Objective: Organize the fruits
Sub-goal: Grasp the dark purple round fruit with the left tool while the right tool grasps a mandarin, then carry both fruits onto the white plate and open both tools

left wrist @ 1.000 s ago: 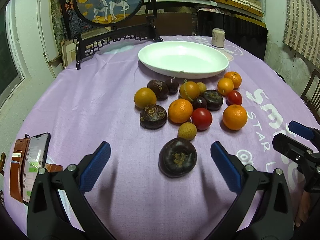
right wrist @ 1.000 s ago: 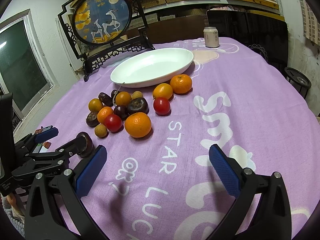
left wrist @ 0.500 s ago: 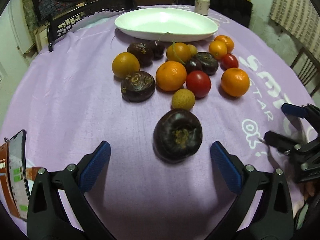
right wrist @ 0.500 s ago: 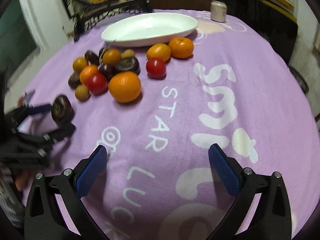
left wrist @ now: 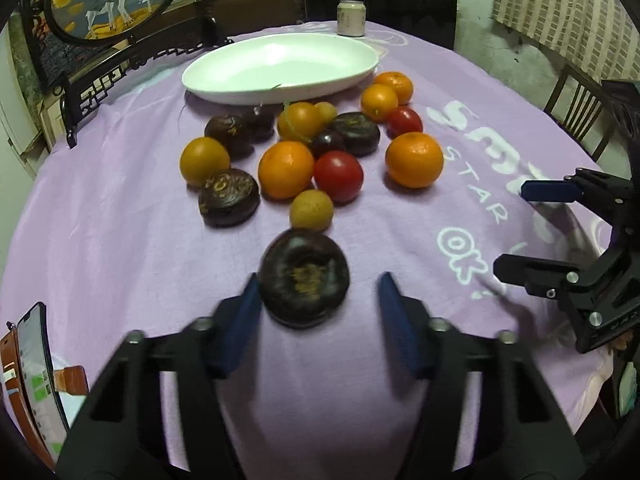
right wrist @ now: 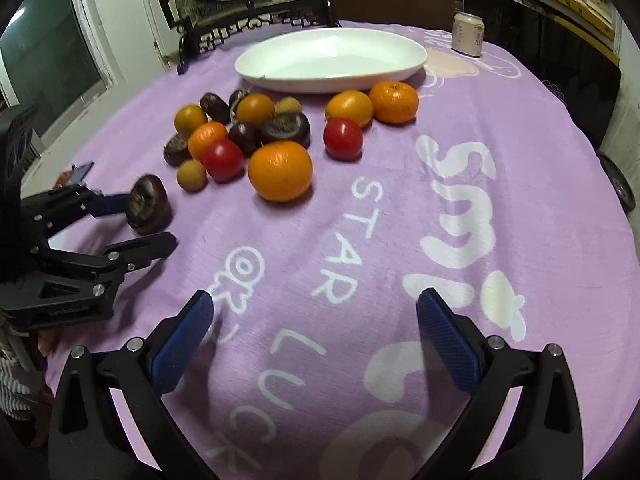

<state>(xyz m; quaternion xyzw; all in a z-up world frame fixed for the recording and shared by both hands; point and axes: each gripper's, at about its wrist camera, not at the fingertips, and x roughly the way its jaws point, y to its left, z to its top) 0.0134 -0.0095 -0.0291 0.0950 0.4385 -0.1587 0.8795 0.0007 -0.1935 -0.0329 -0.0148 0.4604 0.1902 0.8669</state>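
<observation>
Your left gripper, wide open a second ago, is closing its jaws around the dark purple round mangosteen lying nearest you, well short of the white oval plate, one pad touching, so lifting comes next.

The cloth on the bench is light purple with white letters. The plate at 12 o'clock is white. The nearest fruit is dark purple-brown. Behind it sit an orange one, a red one and a small yellow one. The gripper pads are blue.
</observation>
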